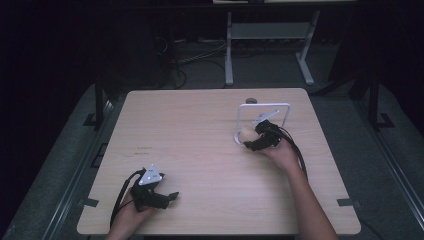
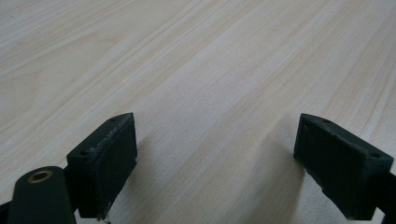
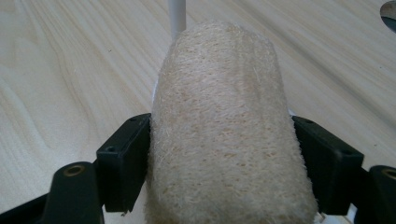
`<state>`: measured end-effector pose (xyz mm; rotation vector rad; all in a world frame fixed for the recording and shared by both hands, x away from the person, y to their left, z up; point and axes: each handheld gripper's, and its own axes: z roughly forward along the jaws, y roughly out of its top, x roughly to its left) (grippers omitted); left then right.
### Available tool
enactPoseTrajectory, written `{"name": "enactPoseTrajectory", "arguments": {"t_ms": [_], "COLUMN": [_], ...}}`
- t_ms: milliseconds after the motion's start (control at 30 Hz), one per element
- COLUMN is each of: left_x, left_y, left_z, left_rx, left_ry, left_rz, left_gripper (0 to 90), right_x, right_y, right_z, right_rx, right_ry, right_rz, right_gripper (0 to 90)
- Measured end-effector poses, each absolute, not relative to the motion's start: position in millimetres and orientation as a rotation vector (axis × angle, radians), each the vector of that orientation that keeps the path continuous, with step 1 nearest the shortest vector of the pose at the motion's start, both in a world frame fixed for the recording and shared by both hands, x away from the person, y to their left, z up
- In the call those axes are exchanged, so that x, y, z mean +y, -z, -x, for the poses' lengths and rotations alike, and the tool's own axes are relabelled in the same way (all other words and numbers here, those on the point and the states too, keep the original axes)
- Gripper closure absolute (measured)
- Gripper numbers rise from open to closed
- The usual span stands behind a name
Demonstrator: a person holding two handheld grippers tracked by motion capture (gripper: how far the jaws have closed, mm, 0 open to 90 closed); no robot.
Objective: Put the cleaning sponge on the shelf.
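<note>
The right gripper [image 1: 248, 138] is clamped on a pale, fibrous loofah sponge [image 3: 219, 135]; in the right gripper view both black pads press against the sponge's sides, so the pick-up looks done. In the high view the sponge [image 1: 244, 135] sits at the near left corner of a white wire-frame stand [image 1: 263, 106], which stands on the right half of the wooden worktop [image 1: 200, 145]. A white rod [image 3: 177, 16] of that stand rises just behind the sponge in the right gripper view. Judging from this, the work in hand concerns the sponge and the stand, either setting it at the stand's foot or taking it away; which of the two cannot be told, and the carrying or release seems left to do. The left gripper [image 1: 162, 197] rests well away from the stand, near the worktop's near left edge, with its jaws spread wide and nothing but bare wood between them [image 2: 215, 154]; it appears to have no part yet. Much is hard to read: the high view is dim and small, so whether the sponge touches the worktop or the stand's base is unclear. The sponge's near end is cut off at the bottom of the right gripper view. A small dark round thing [image 1: 251, 101] lies behind the stand, too small to identify.
</note>
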<state>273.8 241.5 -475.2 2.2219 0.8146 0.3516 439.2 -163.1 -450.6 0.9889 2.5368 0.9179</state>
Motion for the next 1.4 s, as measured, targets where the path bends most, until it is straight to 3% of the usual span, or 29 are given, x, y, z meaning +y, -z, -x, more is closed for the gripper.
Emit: {"name": "enactPoseTrajectory", "arguments": {"t_ms": [233, 833, 1033, 1400], "left_x": [241.5, 241.5, 241.5, 241.4], "left_y": [475.3, 475.2, 475.2, 475.5], "left_z": [-273.8, -273.8, -273.8, -273.7], "left_rx": [0.815, 0.815, 0.814, 0.816], "left_ry": [-0.352, -0.352, -0.352, -0.351], "left_rz": [-2.222, -2.222, -2.223, -2.219], "left_gripper": [12.7, 12.7, 12.7, 12.7], "right_x": [-163.9, -180.4, -186.2, -189.9], "right_y": [448.7, 410.6, 402.7, 400.4], "right_z": [-438.1, -414.7, -402.8, -376.0], "right_rx": [2.512, 2.446, 2.437, 2.471], "right_ry": [-0.917, -1.019, -1.048, -1.136], "right_rz": [-0.999, -0.997, -1.002, -0.942], "right_gripper": [18.8, 18.7, 27.0, 63.2]}}
